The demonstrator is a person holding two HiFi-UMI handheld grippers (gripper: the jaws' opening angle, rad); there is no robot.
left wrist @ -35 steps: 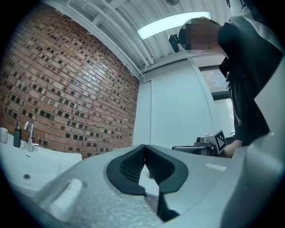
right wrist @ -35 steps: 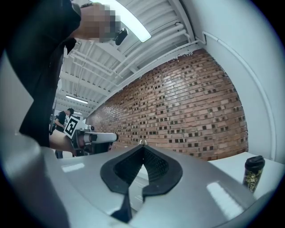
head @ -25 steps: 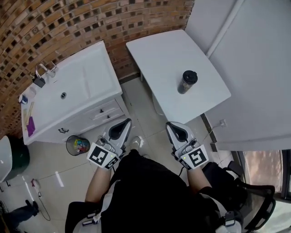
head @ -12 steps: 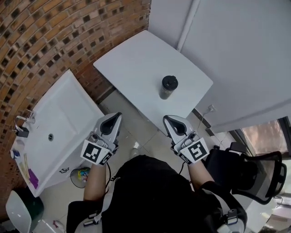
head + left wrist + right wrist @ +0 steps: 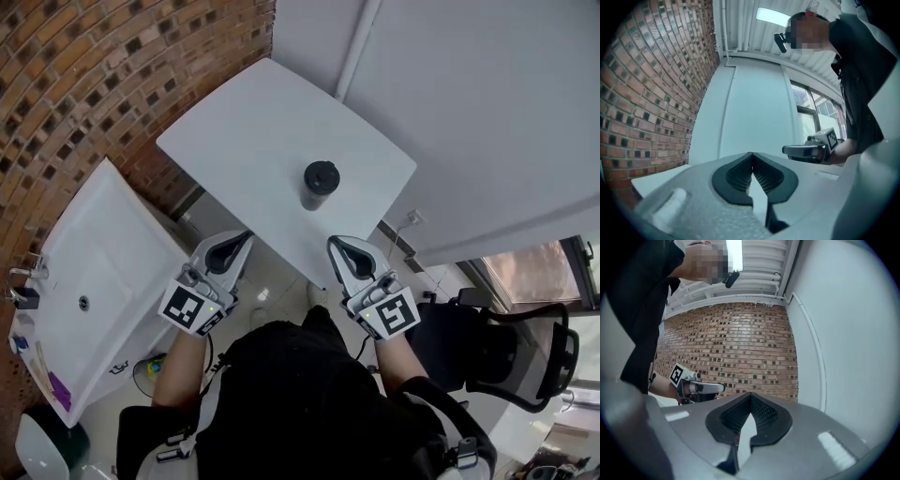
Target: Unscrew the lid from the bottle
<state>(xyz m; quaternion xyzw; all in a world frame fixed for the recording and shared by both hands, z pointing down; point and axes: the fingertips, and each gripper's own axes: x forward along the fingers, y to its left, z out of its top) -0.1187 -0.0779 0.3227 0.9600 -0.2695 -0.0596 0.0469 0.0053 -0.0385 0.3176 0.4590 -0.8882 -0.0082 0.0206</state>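
A: Bottle whereabouts?
B: Upright on the white table, toward its near edge, black lid on top.
A: And on either side?
B: Left gripper: jaws pressed together, empty, just short of the table's near edge. Right gripper: same, closed on nothing, beside that edge.

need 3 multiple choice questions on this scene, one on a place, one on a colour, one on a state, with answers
1. The dark cylindrical bottle stands:
A) on the white square table
B) in the sink
C) on the floor

2. The bottle's round lid is:
A) red
B) black
C) white

3. The left gripper is:
A) wide open
B) clamped on the lid
C) shut, empty

Answers:
1 A, it stands upright on the tabletop.
2 B, the head view shows a black cap.
3 C, its jaws meet with nothing between.
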